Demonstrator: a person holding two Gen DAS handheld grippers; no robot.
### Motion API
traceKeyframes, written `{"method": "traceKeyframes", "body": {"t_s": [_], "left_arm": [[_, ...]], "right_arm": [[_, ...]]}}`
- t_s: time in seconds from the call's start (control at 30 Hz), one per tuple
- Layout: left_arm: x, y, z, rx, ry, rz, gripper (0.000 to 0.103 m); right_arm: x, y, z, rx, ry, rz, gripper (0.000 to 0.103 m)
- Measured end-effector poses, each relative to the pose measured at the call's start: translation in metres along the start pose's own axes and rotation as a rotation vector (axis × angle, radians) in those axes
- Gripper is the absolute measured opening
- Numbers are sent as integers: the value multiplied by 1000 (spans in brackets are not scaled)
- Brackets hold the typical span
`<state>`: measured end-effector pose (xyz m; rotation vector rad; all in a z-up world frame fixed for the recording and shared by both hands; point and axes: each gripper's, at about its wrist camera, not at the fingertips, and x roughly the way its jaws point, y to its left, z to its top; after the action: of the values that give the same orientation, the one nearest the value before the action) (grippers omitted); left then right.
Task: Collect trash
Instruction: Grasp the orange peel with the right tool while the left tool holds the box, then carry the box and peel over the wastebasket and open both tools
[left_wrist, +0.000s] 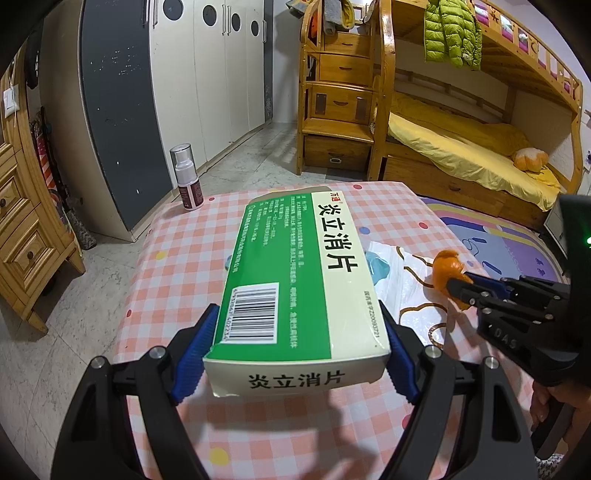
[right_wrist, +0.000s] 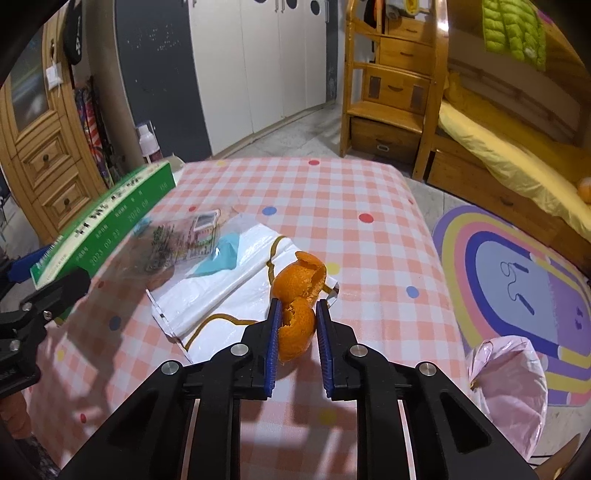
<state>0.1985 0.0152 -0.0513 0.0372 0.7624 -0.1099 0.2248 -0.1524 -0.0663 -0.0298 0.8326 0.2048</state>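
One green medicine box (left_wrist: 295, 295), one orange peel (right_wrist: 297, 306); your left gripper (left_wrist: 295, 354) jaws wide, clamping the box; your right gripper (right_wrist: 295, 332) jaws narrow, pinching the peel above the tabletop (right_wrist: 369, 258).

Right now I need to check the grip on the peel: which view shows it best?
Right wrist: the peel sits centred between the blue pads. Left wrist shows it small, at the edge, partly hidden.

A green and cream medicine box (left_wrist: 295, 288) held above the checked tablecloth; a curled orange peel (right_wrist: 299, 306) upright on a white plastic bag (right_wrist: 221, 284); beside it a clear wrapper (right_wrist: 184, 240)
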Motion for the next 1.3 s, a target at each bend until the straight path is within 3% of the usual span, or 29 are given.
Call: {"method": "traceKeyframes", "body": {"t_s": [0.33,0.53,0.83,0.97,1.3], "left_arm": [[-6,-17,-1,53,-32,-71,78],[-12,-57,-4,142,-70,-144,78],[-16,-154,-14,326,-104,-238,78],[-18,-206,-24,404,-107,-331,78],[-8,-295,-42,490,-60,-472,78]], "right_arm": [[-40,-24,-2,45,-91,5,18],[-70,-57,-14,103,-134,-42,19],[-110,-130,-55,235,-168,-197,18],[-124,-167,-75,337,-181,-241,19],[-137,-238,-117,520,-158,-340,19]]}}
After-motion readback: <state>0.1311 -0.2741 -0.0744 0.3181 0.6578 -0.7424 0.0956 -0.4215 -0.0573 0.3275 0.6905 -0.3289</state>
